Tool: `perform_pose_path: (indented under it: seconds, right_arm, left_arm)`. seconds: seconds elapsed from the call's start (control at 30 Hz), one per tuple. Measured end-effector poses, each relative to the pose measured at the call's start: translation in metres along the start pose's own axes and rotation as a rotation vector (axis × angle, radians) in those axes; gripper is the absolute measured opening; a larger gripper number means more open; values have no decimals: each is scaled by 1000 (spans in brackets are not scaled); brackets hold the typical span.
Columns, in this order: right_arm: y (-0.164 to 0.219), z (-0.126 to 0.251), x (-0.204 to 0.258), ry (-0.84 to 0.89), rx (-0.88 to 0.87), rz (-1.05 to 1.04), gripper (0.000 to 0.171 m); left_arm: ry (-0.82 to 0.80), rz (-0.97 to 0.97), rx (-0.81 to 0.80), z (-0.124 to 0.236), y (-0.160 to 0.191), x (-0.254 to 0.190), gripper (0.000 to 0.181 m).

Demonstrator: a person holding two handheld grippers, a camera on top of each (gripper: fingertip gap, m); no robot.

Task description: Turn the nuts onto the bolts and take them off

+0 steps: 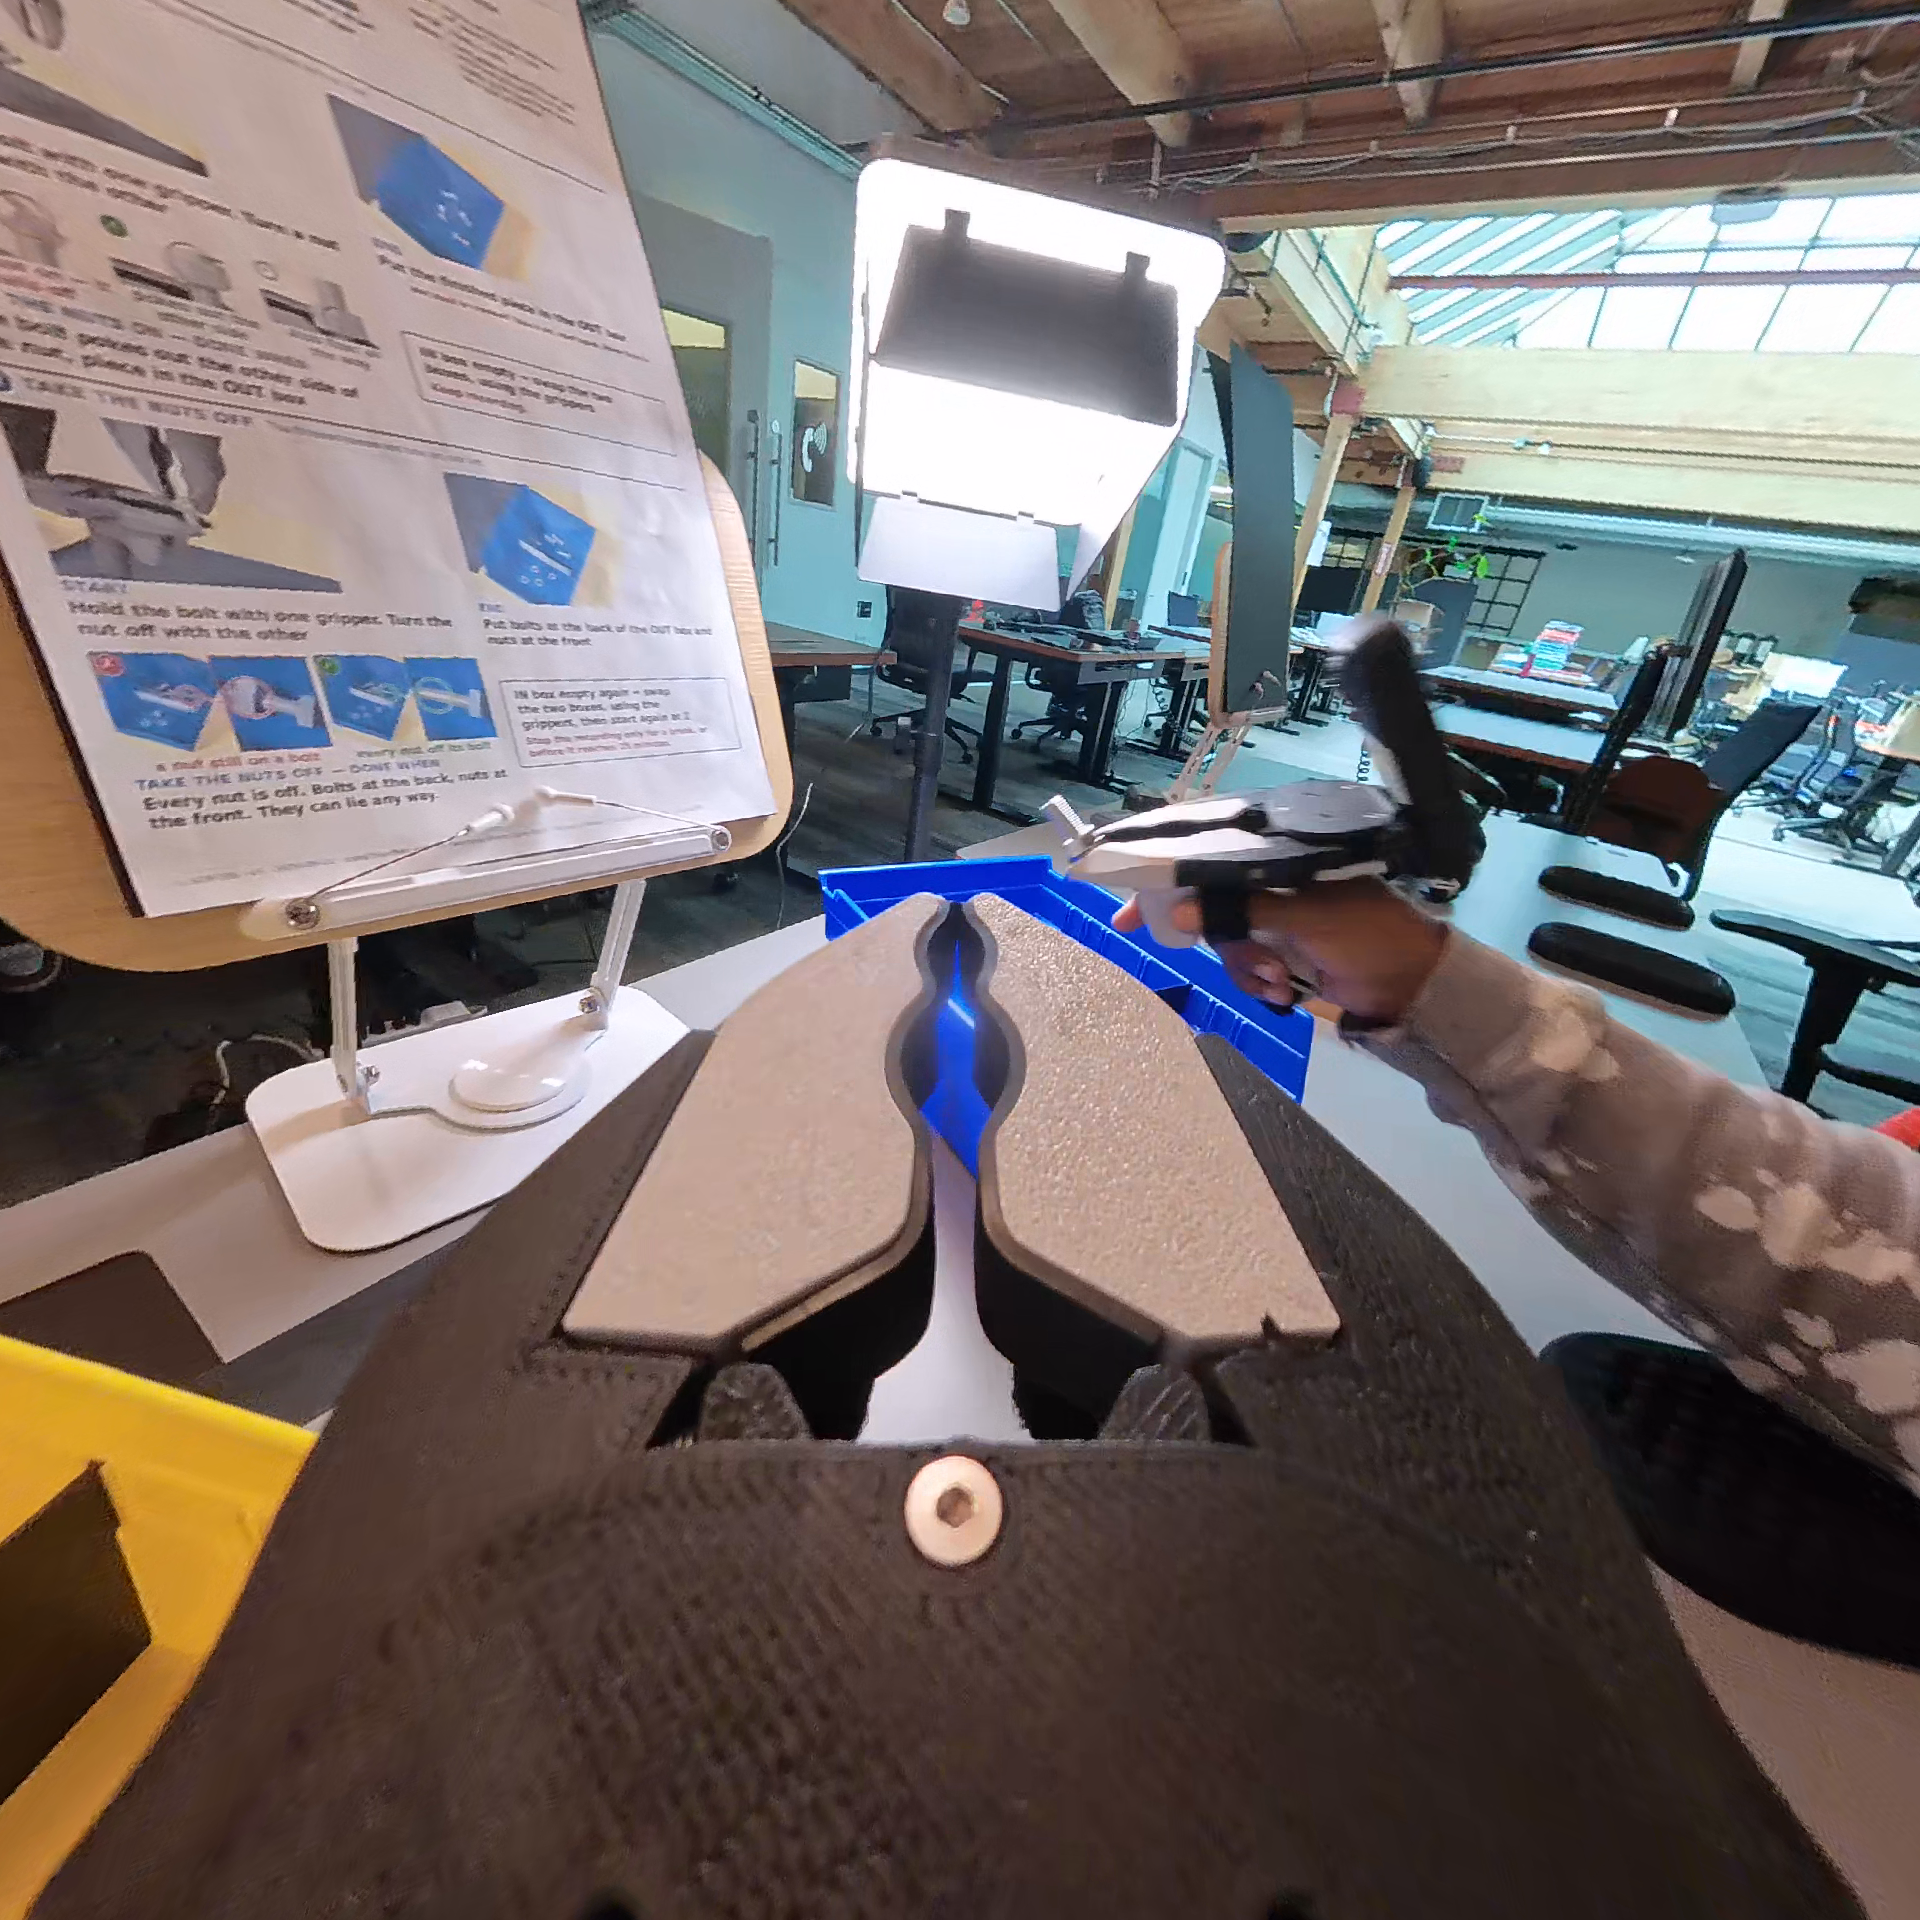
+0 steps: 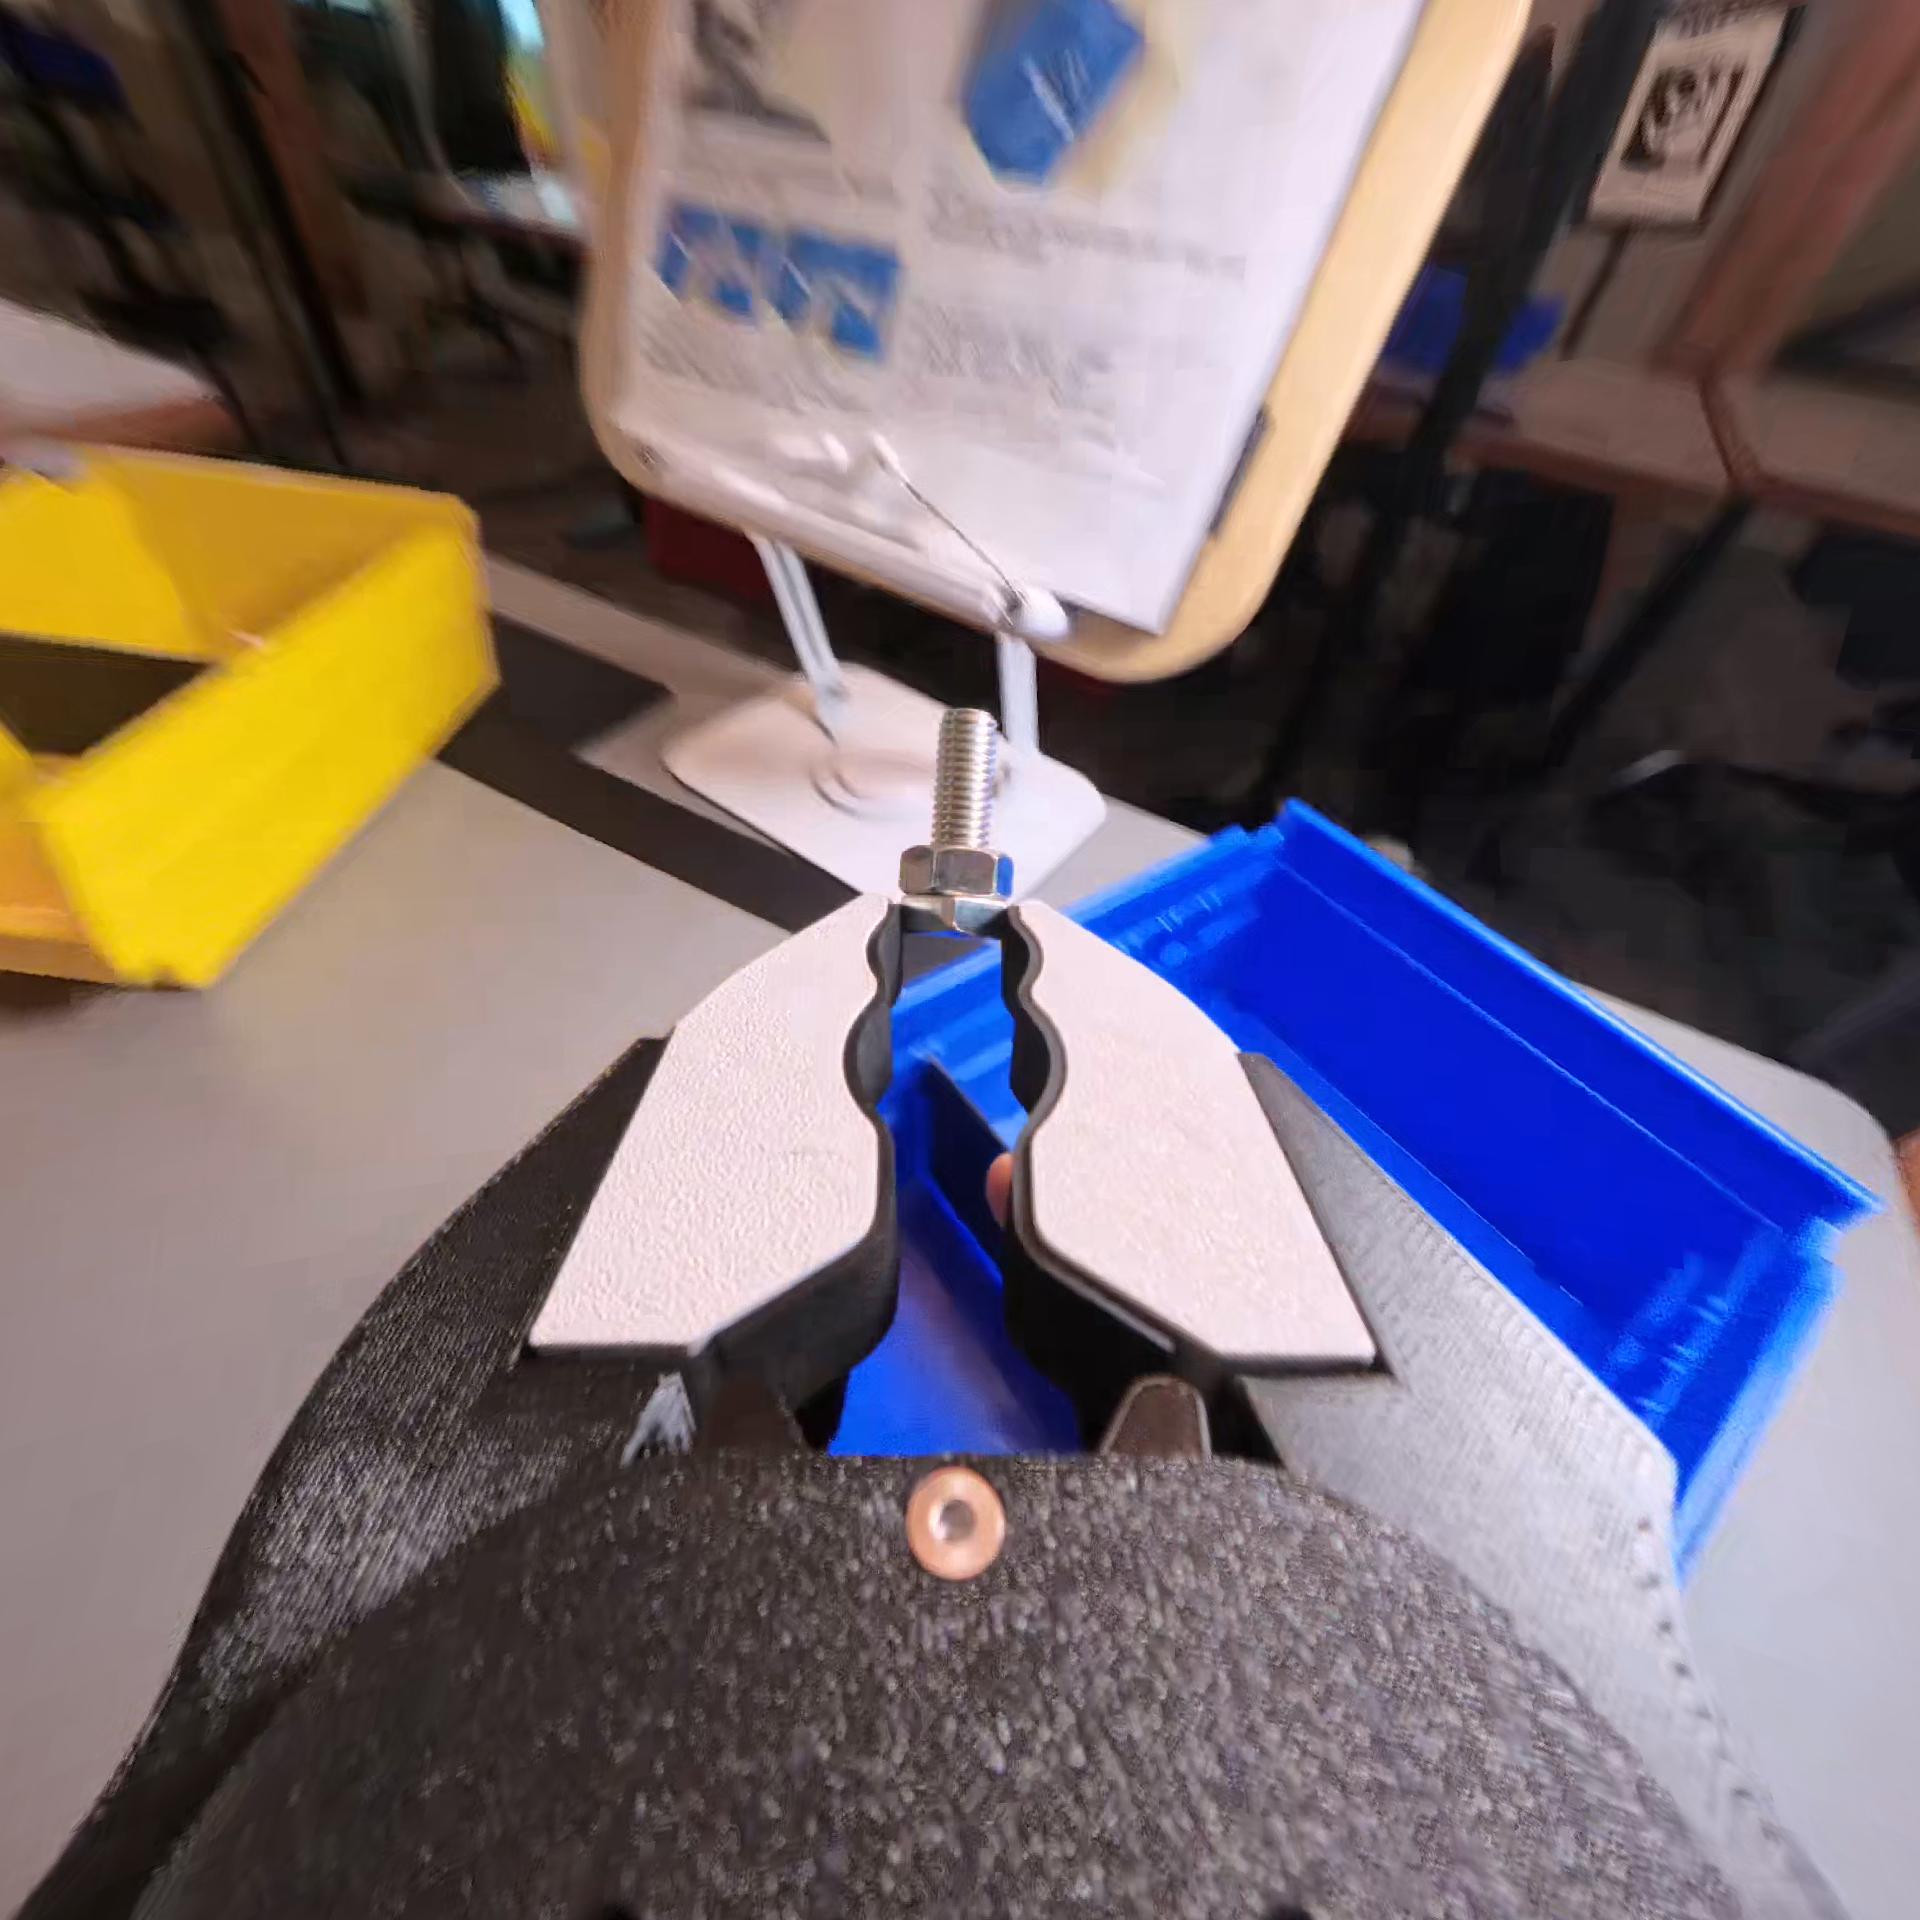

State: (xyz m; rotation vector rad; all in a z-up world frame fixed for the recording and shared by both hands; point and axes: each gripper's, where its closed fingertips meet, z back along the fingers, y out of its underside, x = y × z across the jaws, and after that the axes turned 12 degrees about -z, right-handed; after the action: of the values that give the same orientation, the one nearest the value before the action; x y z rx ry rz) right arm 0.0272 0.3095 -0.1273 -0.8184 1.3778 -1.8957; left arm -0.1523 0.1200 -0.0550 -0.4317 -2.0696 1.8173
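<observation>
My right gripper (image 2: 951,920) is shut on the hex head of a silver bolt (image 2: 963,774). The bolt points away from the fingers, and a silver nut (image 2: 954,868) sits on its thread right against the head. In the left wrist view the right gripper (image 1: 1081,847) holds the bolt (image 1: 1065,821) in the air above the blue bin (image 1: 1195,966), with a person's hand around its grip. My left gripper (image 1: 956,912) is shut, its fingertips touching, with nothing between them. It hovers in front of the blue bin, which also shows in the right wrist view (image 2: 1455,1091).
A yellow bin (image 2: 260,748) stands on the grey table (image 2: 312,1091) at the left and shows in the left wrist view (image 1: 125,1455). An instruction sheet on a white stand (image 1: 364,520) is behind, in the right wrist view too (image 2: 935,312). A bright studio lamp (image 1: 1018,395) stands beyond the table. Tip to tip, the grippers are about 30 cm apart.
</observation>
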Motion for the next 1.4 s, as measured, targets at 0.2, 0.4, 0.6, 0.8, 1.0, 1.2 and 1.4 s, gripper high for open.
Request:
perform_pose_path:
  seconds: [0.2, 0.4, 0.6, 0.8, 1.0, 1.2, 1.4]
  right_arm:
    - [75, -78, -101, 200, 507, -48, 18]
    - [125, -118, -150, 294, 792, -29, 18]
    - [148, -120, -149, 286, 953, -83, 18]
    - [90, -109, -129, 206, 758, -106, 34]
    - [-16, -51, -38, -71, 215, -65, 36]
    - [10, 54, 96, -530, 29, -106, 35]
    - [82, 97, 135, -619, 27, -105, 16]
  left_arm:
    - [-18, -22, 71, 9, 8, 16, 0]
    - [-87, -36, 96, 20, 14, 42, 1]
    - [-126, -7, 100, 29, 19, 62, 1]
    - [-179, -25, 121, 37, 20, 75, 2]
    - [-267, -41, 144, 54, 20, 97, 3]
    - [-329, -57, 246, 72, 38, 120, 19]
    - [-433, -80, 508, 82, 75, 178, 23]
